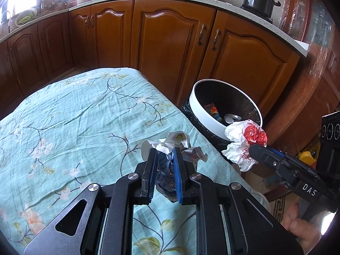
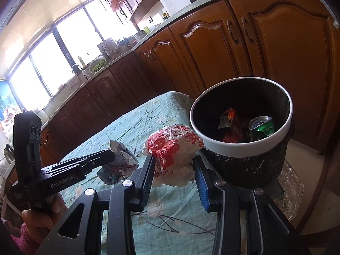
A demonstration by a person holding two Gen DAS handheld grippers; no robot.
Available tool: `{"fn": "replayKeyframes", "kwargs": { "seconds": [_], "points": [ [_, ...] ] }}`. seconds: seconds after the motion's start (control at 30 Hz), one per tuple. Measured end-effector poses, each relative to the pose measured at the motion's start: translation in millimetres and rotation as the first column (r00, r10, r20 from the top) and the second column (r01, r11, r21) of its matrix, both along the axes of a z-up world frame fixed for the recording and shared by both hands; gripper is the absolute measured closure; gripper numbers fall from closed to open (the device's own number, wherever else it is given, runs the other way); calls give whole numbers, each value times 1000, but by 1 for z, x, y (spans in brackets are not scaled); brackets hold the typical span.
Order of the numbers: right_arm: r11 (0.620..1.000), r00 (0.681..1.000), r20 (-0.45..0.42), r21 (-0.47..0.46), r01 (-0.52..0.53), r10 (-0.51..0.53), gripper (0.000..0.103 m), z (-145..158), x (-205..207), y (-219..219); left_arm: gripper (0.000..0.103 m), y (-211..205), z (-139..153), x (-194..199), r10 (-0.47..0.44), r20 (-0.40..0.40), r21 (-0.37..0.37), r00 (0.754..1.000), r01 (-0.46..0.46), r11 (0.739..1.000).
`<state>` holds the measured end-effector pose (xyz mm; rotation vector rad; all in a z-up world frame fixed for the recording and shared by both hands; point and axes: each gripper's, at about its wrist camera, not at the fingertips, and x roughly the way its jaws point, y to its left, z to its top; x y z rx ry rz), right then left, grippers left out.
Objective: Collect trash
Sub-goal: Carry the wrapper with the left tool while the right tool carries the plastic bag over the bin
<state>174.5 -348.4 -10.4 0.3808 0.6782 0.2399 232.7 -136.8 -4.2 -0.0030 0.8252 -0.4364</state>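
Observation:
My left gripper (image 1: 164, 155) is shut on a crumpled white printed paper wad (image 1: 176, 142), held over the floral tablecloth; it also shows in the right wrist view (image 2: 120, 159). My right gripper (image 2: 174, 161) is shut on a crumpled red-and-white wrapper (image 2: 172, 146), held near the table's right edge just short of the bin; the wrapper also shows in the left wrist view (image 1: 244, 142). The trash bin (image 2: 233, 148), with a white rim and a black liner, stands beside the table and holds a green can (image 2: 262, 125) and wrappers.
The table carries a light blue floral cloth (image 1: 74, 116). Wooden kitchen cabinets (image 1: 170, 42) run behind the table and bin. A black pot (image 1: 258, 0) and a pan stand on the counter above. A sink and windows are at the far left.

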Motion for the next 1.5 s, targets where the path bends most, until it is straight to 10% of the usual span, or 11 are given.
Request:
{"fn": "replayKeyframes", "kwargs": {
  "seconds": [1.5],
  "points": [
    [983,988,-15,-99,153,-155,67,12,39,-92,89,-130,23,60,-123,45,58,991,120,991]
  ]
}}
